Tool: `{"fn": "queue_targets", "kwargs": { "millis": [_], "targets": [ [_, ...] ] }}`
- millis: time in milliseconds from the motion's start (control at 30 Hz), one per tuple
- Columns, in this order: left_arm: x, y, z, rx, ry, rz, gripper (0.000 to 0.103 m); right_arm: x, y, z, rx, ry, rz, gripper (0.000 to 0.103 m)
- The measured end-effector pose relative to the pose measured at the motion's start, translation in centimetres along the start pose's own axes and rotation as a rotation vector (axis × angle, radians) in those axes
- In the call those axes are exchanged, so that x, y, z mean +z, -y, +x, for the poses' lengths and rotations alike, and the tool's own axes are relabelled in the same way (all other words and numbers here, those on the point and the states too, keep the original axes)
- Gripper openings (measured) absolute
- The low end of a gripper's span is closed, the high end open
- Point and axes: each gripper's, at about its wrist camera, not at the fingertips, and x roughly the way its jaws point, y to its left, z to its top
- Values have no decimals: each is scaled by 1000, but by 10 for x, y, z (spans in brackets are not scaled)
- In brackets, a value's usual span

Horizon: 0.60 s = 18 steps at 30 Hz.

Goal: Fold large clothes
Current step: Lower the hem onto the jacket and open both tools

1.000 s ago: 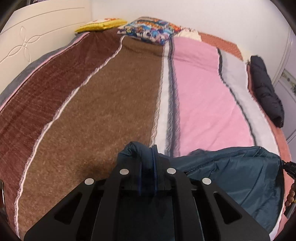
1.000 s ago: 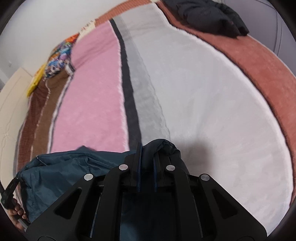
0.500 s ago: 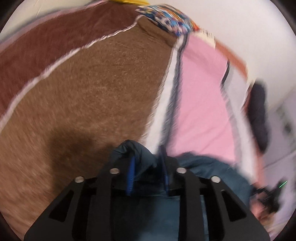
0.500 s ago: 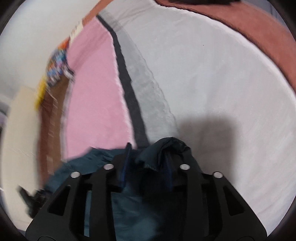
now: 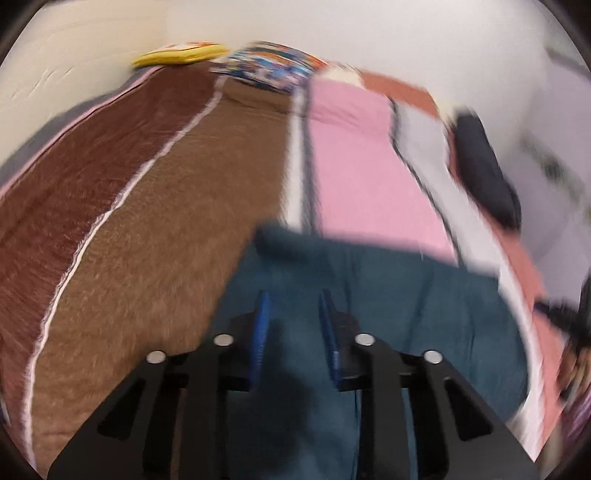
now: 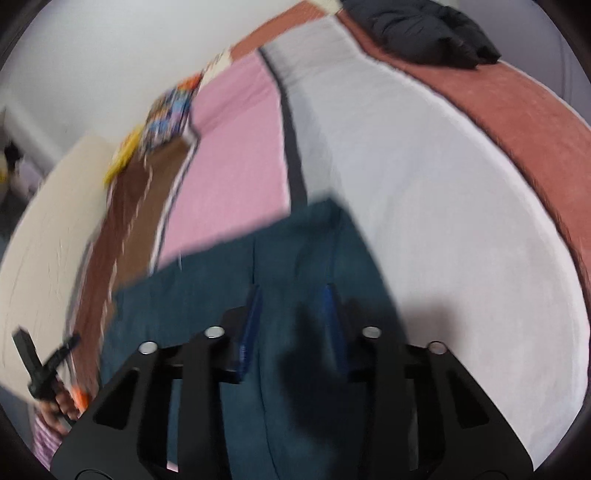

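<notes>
the teal garment (image 5: pixel 388 295) lies spread out on the striped blanket (image 5: pixel 147 240) near the foot of the bed, its far edge crossing from the brown stripe over the pink one to the pale grey. from where i stand it looks laid flat with 1 straight top edge, so i'd guess a first fold or a smoothing-out is done and the further folds to make it compact are not. both views are smeared by motion, so creases and layers are hard to read.

the left gripper (image 5: pixel 293 314) hangs low over the cloth's left part, its 2 blue-padded fingers spread with nothing between them. the right gripper (image 6: pixel 291 314) sits over the right part, near the garment's right corner (image 6: pixel 332 206), fingers likewise apart and empty. both point up the bed toward the pillows (image 5: pixel 266 66). a dark jacket (image 6: pixel 424 29) lies well apart at the far right side.
</notes>
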Motion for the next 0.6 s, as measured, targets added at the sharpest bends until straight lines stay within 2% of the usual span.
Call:
{"fn": "queue_targets", "kwargs": {
  "millis": [67,200,267,333,367,400,433,500,600],
  "targets": [
    [-22,9,3,6,-53,35,24,-19,1,9,-39,-58,-10,28],
    [-42,13,35,88,-193,-15,24,-35,5,36,-133,-168,40,28],
    [-44,13,38,132,-191,-48,24,-33,2,33,-146,-162,62,28],
    [-42,13,25,136,-175,-91,26,-32,-5,10,-112,-113,70,28],
    [-44,11,12,111,-157,-120,37,-34,-8,-2,-86,-92,66,28],
    [-46,10,4,91,-143,-139,45,-39,-10,-17,-64,-72,53,32],
    [-51,8,-11,68,-121,-156,54,-46,-11,-32,-59,-53,39,41],
    [-67,7,-36,45,-93,-155,55,-63,-7,-56,-70,-16,24,50],
    [-100,7,-60,33,-86,-159,61,-100,7,-82,-85,5,52,53]
  ]
}}
